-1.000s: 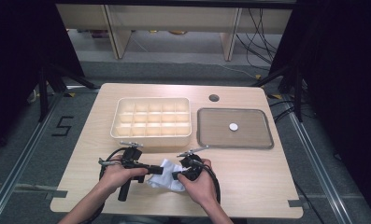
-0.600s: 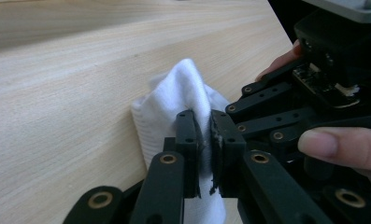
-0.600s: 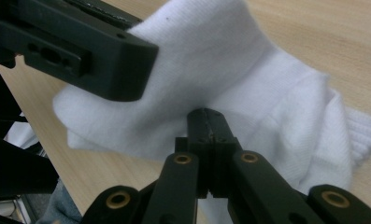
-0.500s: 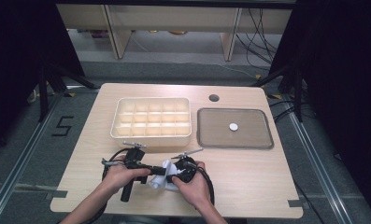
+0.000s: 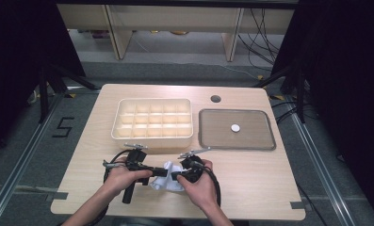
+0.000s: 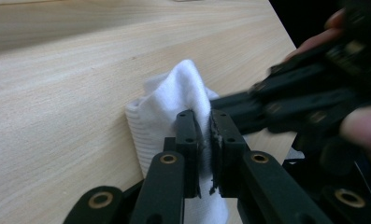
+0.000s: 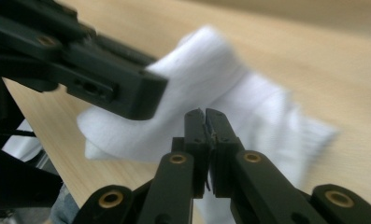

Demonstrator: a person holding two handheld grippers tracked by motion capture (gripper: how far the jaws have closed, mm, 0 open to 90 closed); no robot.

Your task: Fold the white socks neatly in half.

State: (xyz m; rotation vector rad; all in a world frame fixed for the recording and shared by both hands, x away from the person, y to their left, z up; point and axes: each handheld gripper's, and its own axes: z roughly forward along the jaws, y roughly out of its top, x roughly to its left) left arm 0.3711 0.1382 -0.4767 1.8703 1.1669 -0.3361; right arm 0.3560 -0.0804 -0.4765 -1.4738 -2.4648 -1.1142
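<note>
A white sock (image 5: 168, 180) lies bunched near the table's front edge, held between both grippers. My left gripper (image 5: 157, 173) comes in from the left and is shut on the sock's (image 6: 178, 93) ribbed end, its jaws (image 6: 201, 122) pinching a fold. My right gripper (image 5: 176, 176) comes in from the right and is shut on the sock (image 7: 211, 79). Its jaws (image 7: 204, 114) have just eased open a trifle with cloth still pinched at their tips. The two grippers meet almost tip to tip.
A cream box with several compartments (image 5: 151, 100) stands behind the hands. To its right lies a grey tray (image 5: 255, 136) with a small white disc (image 5: 235, 127) on it. A round hole (image 5: 215, 99) marks the table's far side.
The right hand has shifted slightly with the sock, which looks more bunched between the grippers. The left hand has kept still.
</note>
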